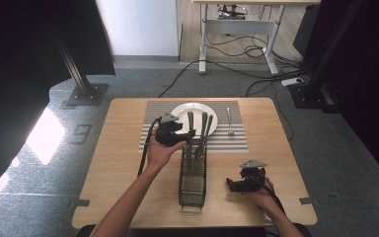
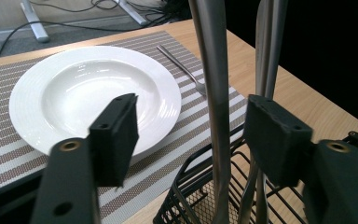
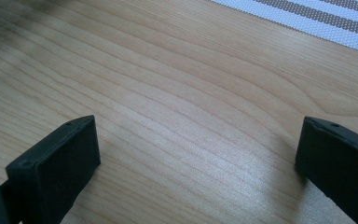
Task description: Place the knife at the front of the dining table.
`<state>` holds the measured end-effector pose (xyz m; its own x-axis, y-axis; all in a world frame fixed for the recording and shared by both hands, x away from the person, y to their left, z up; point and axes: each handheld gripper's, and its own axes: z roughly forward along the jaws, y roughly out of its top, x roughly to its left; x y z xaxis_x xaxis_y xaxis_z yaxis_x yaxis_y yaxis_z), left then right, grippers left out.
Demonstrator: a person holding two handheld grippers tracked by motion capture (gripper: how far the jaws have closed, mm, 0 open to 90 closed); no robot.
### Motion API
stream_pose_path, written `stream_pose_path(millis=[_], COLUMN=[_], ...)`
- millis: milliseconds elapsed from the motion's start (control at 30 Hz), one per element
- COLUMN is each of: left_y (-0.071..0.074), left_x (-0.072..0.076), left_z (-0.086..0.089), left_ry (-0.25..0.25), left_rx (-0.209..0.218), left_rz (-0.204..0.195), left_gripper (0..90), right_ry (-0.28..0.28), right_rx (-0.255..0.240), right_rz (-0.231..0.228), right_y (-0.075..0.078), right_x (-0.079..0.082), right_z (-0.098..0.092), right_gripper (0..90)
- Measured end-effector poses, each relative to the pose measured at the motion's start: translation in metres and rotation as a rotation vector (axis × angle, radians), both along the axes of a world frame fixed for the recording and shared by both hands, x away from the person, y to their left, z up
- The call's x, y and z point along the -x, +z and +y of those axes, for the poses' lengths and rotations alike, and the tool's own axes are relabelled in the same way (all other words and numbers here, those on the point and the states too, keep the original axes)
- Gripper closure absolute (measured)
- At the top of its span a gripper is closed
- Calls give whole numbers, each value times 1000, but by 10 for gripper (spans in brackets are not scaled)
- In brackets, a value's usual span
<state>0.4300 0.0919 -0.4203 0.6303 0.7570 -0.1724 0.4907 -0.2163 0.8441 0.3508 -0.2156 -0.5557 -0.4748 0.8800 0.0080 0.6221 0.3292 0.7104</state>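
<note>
A black wire caddy (image 1: 192, 182) stands on the wooden table (image 1: 118, 173) with three metal utensil handles rising from it. My left gripper (image 1: 190, 134) reaches in from the left at handle height. In the left gripper view its jaws stand either side of the nearest handle (image 2: 214, 93) with a gap on both sides, so the left gripper (image 2: 191, 121) is open. Two more handles (image 2: 266, 46) stand just behind the right pad. My right gripper (image 1: 232, 183) rests low near the table's front right, and in its own view the right gripper (image 3: 196, 154) is open over bare wood.
A white deep plate (image 1: 180, 111) lies on a striped placemat (image 1: 227, 140) behind the caddy, and a fork (image 1: 230, 121) lies on the mat to the plate's right. In the left gripper view, the plate (image 2: 84, 88) and fork (image 2: 182, 65) lie beyond the jaws.
</note>
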Motion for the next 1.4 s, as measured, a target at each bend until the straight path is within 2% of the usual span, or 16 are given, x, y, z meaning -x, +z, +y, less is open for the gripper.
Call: stream_pose_path(millis=[300, 567, 700, 833, 900, 1033, 1067, 1167, 1200, 1367, 1400], left_y=[-1, -3, -3, -3, -4, -2, 1, 5, 8, 19, 26], left_x=[-3, -5, -4, -3, -1, 0, 1, 3, 6, 11, 13], left_z=[-7, -10, -10, -10, -10, -10, -10, -10, -11, -8, -5], left_ry=[-1, -36, -53, -54, -47, -56, -68, -76, -80, -92, -94], left_rx=[-4, 14, 14, 17, 28, 47, 59, 52, 52, 90, 107], left_rz=[-11, 6, 1, -14, -33, -42, -53, -68, -90, -117, -134], left_gripper=[573, 696, 765, 777, 786, 809, 828, 836, 837, 837, 837], right_ry=[1, 2, 3, 2, 3, 9, 10, 12, 13, 16, 17], right_rx=[0, -1, -1, -1, -1, -1, -3, -2, -2, -1, 0], right_rz=[0, -1, -1, -1, -2, -2, -2, -2, -2, -4, -3], right_y=[0, 0, 0, 0, 0, 0, 0, 0, 0, 0, 0], right_x=[0, 0, 0, 0, 0, 1, 1, 1, 1, 1, 1], right_z=[0, 0, 0, 0, 0, 0, 0, 0, 0, 0, 0], right_gripper=[0, 0, 0, 0, 2, 2, 1, 1, 1, 1, 1])
